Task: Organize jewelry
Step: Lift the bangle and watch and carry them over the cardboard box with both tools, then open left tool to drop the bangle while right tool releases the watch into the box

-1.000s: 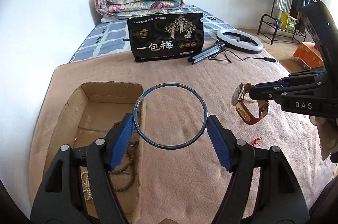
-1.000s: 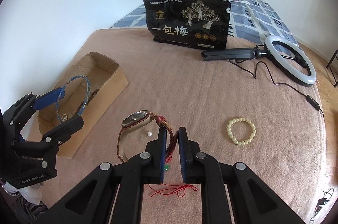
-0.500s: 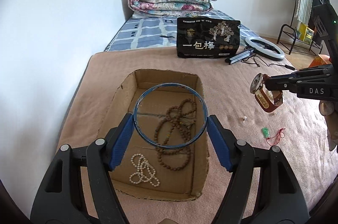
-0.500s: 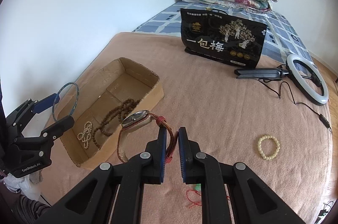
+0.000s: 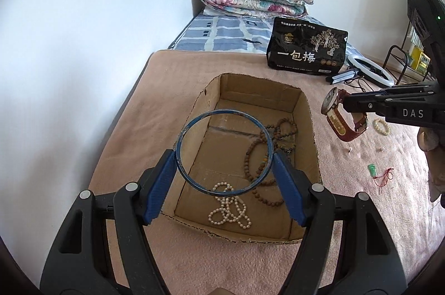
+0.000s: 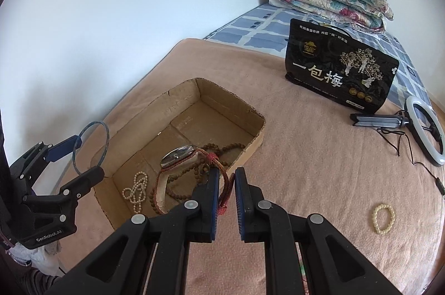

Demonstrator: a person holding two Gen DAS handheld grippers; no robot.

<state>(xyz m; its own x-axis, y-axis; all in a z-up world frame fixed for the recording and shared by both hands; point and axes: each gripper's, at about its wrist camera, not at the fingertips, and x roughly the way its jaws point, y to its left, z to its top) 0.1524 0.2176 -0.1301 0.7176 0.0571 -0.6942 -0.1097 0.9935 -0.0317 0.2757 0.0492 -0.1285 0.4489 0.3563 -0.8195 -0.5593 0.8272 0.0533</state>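
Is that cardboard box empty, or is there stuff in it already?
Not empty: the open-topped cardboard box already holds a white pearl strand and brown bead necklace.

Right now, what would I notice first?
A thin blue bangle held wide in the left gripper above the open cardboard box. Beside it, the right gripper pinches a brown-strapped wristwatch. White pearls and brown wooden beads lie inside.

black pouch [image 5: 306, 51]: "一包梅" | right claw [image 5: 345, 103]: "DAS" | left claw [image 6: 80, 157]: "GenRobot.AI"
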